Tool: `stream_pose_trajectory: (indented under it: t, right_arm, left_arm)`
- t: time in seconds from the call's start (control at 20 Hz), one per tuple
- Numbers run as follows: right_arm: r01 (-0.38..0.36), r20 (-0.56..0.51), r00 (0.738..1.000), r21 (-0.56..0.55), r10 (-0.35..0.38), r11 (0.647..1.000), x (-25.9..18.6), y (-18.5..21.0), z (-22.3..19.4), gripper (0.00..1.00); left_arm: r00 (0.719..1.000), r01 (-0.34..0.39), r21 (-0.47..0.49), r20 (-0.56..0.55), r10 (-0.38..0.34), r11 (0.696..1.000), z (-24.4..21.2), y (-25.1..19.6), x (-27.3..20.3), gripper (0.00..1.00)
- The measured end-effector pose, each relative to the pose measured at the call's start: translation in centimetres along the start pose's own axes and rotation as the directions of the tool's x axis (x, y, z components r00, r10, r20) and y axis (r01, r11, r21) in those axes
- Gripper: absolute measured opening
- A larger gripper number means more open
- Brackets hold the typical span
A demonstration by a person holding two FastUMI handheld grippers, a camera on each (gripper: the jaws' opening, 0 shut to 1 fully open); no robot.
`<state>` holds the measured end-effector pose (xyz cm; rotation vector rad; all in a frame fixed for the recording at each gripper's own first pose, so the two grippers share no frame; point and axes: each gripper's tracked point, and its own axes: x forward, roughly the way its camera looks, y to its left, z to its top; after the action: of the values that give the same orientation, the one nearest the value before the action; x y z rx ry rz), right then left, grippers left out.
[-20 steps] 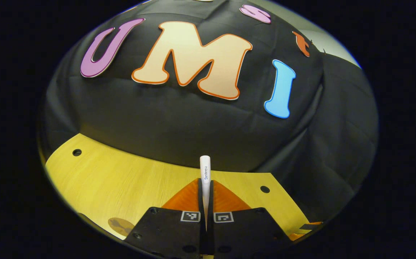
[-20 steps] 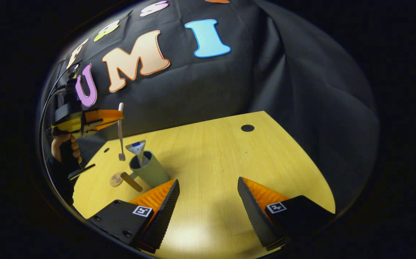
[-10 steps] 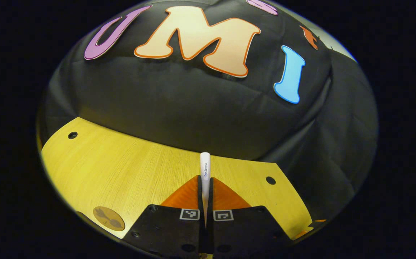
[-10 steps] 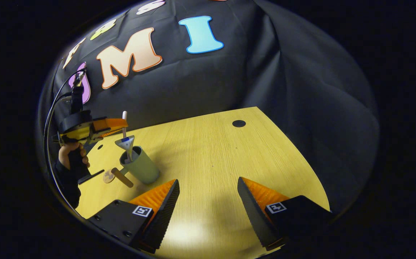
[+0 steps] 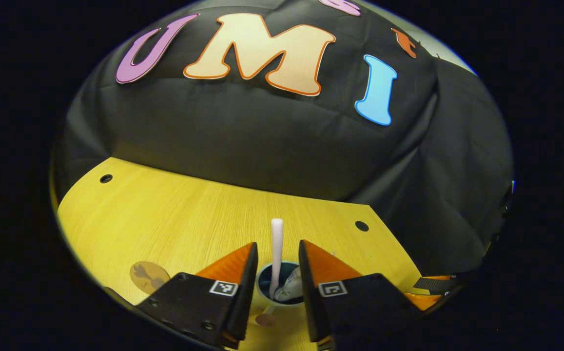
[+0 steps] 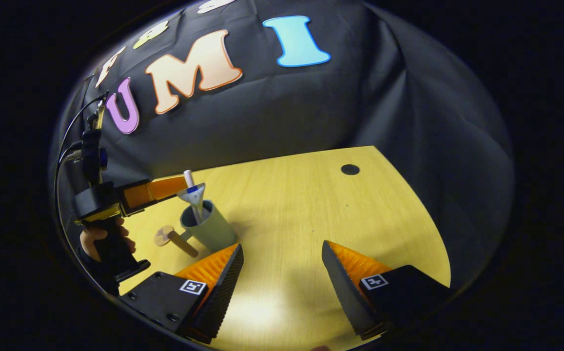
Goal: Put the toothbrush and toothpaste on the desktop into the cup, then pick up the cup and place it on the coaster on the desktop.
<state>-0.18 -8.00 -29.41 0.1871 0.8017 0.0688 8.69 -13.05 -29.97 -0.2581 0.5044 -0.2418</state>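
Two things stand in one cup (image 6: 208,226), and one coaster (image 5: 148,276) waits bare on the desktop (image 6: 311,204).

We count one toothbrush (image 5: 276,253) and one toothpaste (image 6: 195,196) tube, both upright in the cup near the left edge, plus the cup's wooden handle (image 6: 182,243) and the coaster lying just beside it on the left. Our left gripper (image 5: 277,273) hangs over the cup mouth with jaws parted, the brush stem free between them; our right gripper (image 6: 282,273) sits wide apart over bare wood, holding nothing. We judge the brush light and stiff, the tube soft and light, so the loaded cup should be top-heavy and tippy. We would take it by the wall low down or by the handle, keeping it level.
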Motion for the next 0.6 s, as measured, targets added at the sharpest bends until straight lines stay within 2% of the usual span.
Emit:
stream_pose_trajectory:
  t: [0.05, 0.15, 0.25, 0.35, 0.6]
  right_arm:
    - [-0.033, -0.038, 0.999, -0.004, 0.033, 0.999, 0.1, 1.2, -0.4, 0.99]
    - [-0.097, -0.124, 0.987, 0.009, 0.098, 0.995, 0.2, 3.7, -1.1, 0.99]
    - [-0.147, -0.213, 0.964, 0.056, 0.156, 0.987, 0.5, 6.3, -1.8, 0.99]
    - [-0.156, -0.286, 0.94, 0.124, 0.186, 0.98, 1.2, 8.6, -2.1, 0.99]
    - [-0.095, -0.408, 0.891, 0.258, 0.197, 0.961, 4.1, 13.1, -3.0, 0.98]
  left_arm:
    - [1.0, -0.028, 0.009, 0.012, 0.028, 1.0, 0.2, 0.7, -0.7, 0.63]
    - [0.996, -0.08, 0.019, 0.042, 0.079, 0.997, 0.9, 2.3, -2.3, 0.81]
    - [0.988, -0.133, 0.019, 0.086, 0.131, 0.991, 1.9, 4.5, -4.3, 0.89]
    - [0.977, -0.176, 0.021, 0.124, 0.172, 0.984, 2.7, 7.1, -6.2, 0.9]
    - [0.958, -0.262, 0.104, 0.15, 0.245, 0.96, 3.4, 14.3, -10.6, 0.92]
